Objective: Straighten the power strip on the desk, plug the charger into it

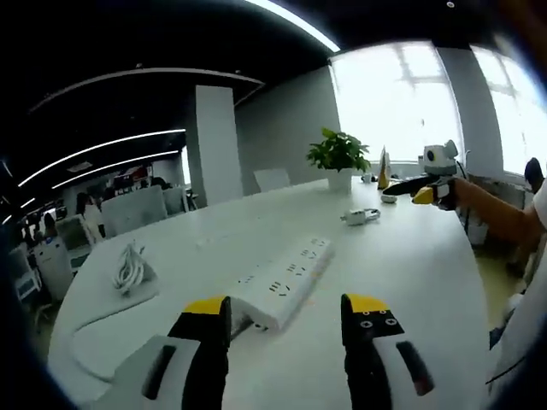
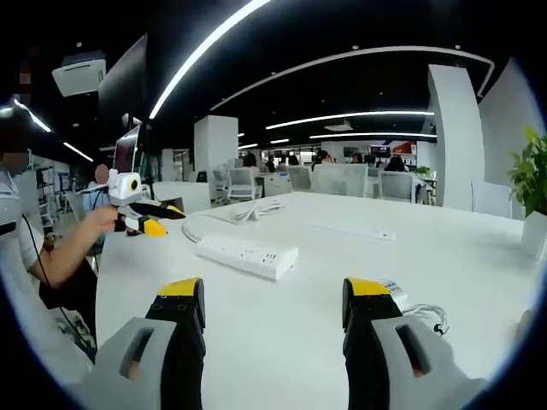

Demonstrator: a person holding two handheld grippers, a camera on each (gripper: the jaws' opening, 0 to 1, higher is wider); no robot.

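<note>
— Office all around, is it? What are you working on?

— White desk (image 1: 410, 265), wide and rounded, with a potted plant (image 1: 338, 157) at its far side under bright windows. My left claw (image 1: 286, 318) hangs just over the desk, jaws spread apart, gripping nothing.

— And the power strip?

— Power strip (image 1: 286, 280) lies right ahead of that claw, its near end between the two yellow tips, running off at a slant to the right. A coiled white cable (image 1: 130, 266) sits well off to the left.

— The charger?

— Charger (image 2: 395, 293) rests beside the right tip of my right claw (image 2: 274, 301), its thin cord trailing rightward. That claw is released too, empty. From there the strip sits ahead and a little left.
</note>
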